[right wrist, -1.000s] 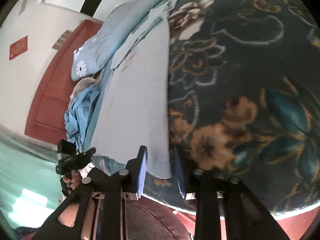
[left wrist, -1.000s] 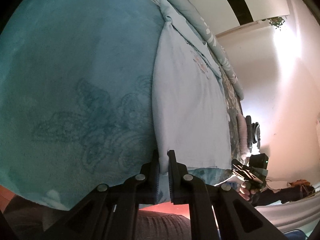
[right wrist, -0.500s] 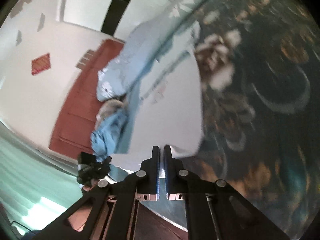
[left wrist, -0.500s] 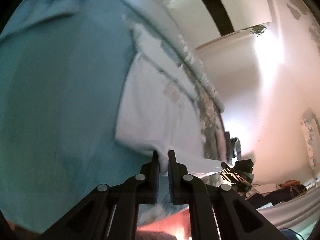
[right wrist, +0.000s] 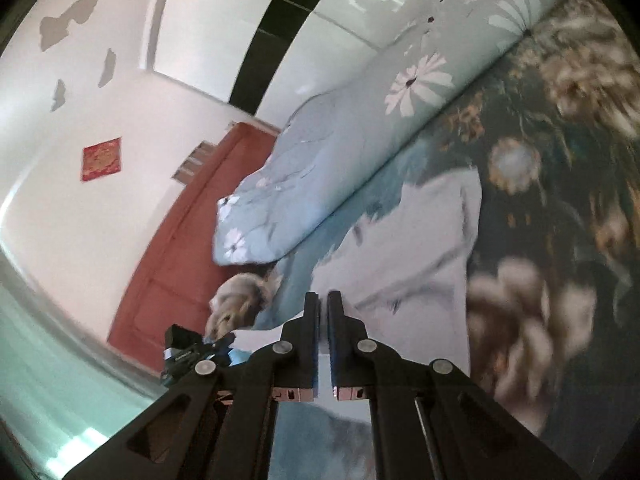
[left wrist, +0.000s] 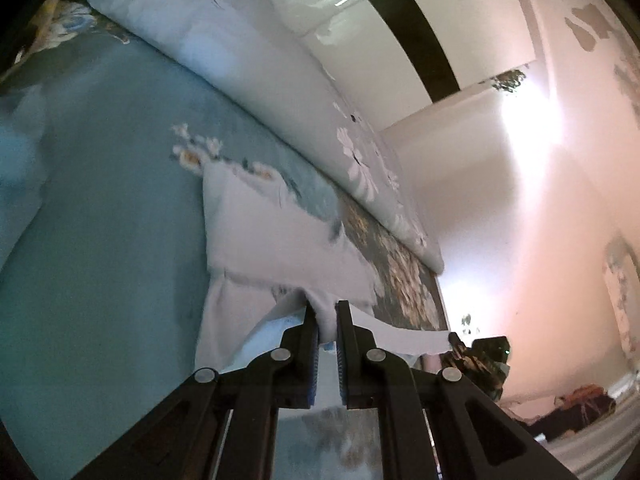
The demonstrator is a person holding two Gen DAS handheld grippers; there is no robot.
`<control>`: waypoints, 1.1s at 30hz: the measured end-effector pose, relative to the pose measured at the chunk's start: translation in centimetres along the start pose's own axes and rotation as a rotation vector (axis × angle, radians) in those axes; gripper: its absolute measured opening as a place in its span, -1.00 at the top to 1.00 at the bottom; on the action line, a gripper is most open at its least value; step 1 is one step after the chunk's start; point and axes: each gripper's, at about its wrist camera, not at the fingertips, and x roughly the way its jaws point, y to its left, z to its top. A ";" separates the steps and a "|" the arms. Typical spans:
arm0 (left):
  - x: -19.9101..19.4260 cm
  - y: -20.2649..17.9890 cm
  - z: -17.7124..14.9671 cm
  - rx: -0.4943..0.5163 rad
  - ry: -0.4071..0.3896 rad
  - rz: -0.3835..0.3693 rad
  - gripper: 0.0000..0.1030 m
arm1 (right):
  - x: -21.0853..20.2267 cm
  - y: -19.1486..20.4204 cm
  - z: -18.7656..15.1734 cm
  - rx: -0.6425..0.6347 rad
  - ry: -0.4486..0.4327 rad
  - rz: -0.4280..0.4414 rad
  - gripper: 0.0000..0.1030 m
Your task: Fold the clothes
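A pale blue-white garment [left wrist: 276,236] lies on the bed, its near hem lifted off the cover. My left gripper [left wrist: 327,312] is shut on the hem's left corner, a fold of cloth bunched between its fingers. My right gripper [right wrist: 323,300] is shut on the hem's right corner; the garment [right wrist: 424,256] stretches away from it toward the collar end. The lifted hem hangs taut between the two grippers. Each gripper shows in the other's view, the right one [left wrist: 476,356] low right and the left one [right wrist: 192,352] low left.
The bed has a teal blanket [left wrist: 100,220] on the left and a dark floral cover [right wrist: 560,200] on the right. A rolled light-blue floral duvet [left wrist: 280,60] lies along the far side. A red door [right wrist: 172,248] and white wall stand beyond. A furry bundle [right wrist: 240,300] lies at the bed's edge.
The right gripper closed on the hem. Both grippers lifted the hem and carried it forward over the garment toward the collar end, so the views now tilt up toward the duvet and walls.
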 end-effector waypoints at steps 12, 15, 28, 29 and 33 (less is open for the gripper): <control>10.4 5.0 8.9 -0.132 0.044 0.068 0.84 | 9.5 -6.5 9.1 0.125 0.017 -0.194 0.92; 12.0 6.3 9.8 -0.158 0.055 0.083 0.84 | 11.5 -8.4 9.9 0.162 0.039 -0.250 0.92; 9.5 8.5 10.9 -0.261 -0.109 0.020 -0.11 | 10.8 -10.0 11.5 0.197 -0.045 -0.330 0.16; 9.3 8.4 10.8 -0.242 -0.105 0.039 -0.15 | 10.4 -9.9 11.4 0.189 -0.041 -0.331 0.12; 8.6 7.6 9.6 -0.150 -0.046 0.125 -0.16 | 9.7 -8.7 9.3 0.105 0.032 -0.378 0.12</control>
